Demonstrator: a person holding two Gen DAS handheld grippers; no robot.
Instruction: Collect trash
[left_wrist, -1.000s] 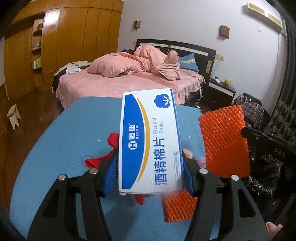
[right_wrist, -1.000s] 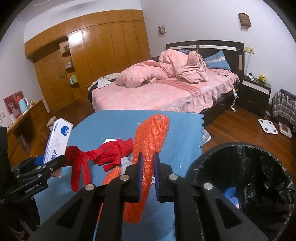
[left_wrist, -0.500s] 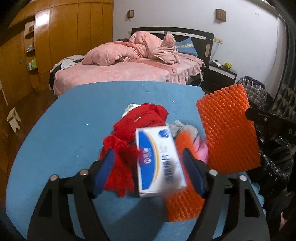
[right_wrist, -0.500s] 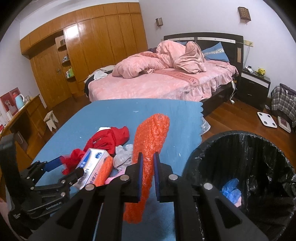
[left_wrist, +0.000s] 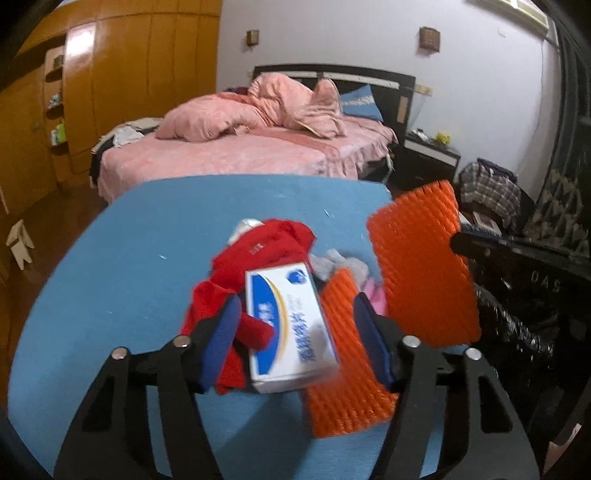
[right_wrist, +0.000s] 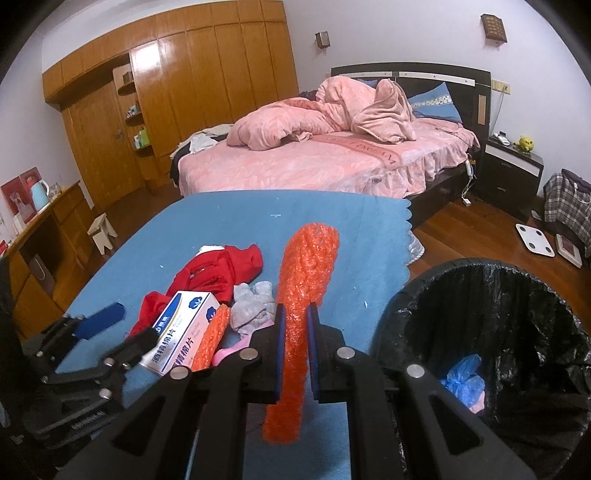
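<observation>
Orange foam sheet (right_wrist: 295, 354) is pinched in the right gripper (right_wrist: 294, 354), hanging right beside the black bin (right_wrist: 491, 350). Left gripper (left_wrist: 295, 343) is closing around the alcohol pads box (left_wrist: 288, 328), not gripping yet. Next, I'd say: drop foam in the bin.

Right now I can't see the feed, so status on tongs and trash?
Right tongs shut on orange foam sheet. Left tongs closing, pads clear of white-and-blue cardboard box.

Each camera sits on its own tool and looks forward and down, close over the blue worktop (left_wrist: 140, 258), toward the bed (right_wrist: 314, 162) past the far edge. The left view sits nearer the left edge. Both views share the red cloth (left_wrist: 266, 251) and the box (right_wrist: 184, 332).
</observation>
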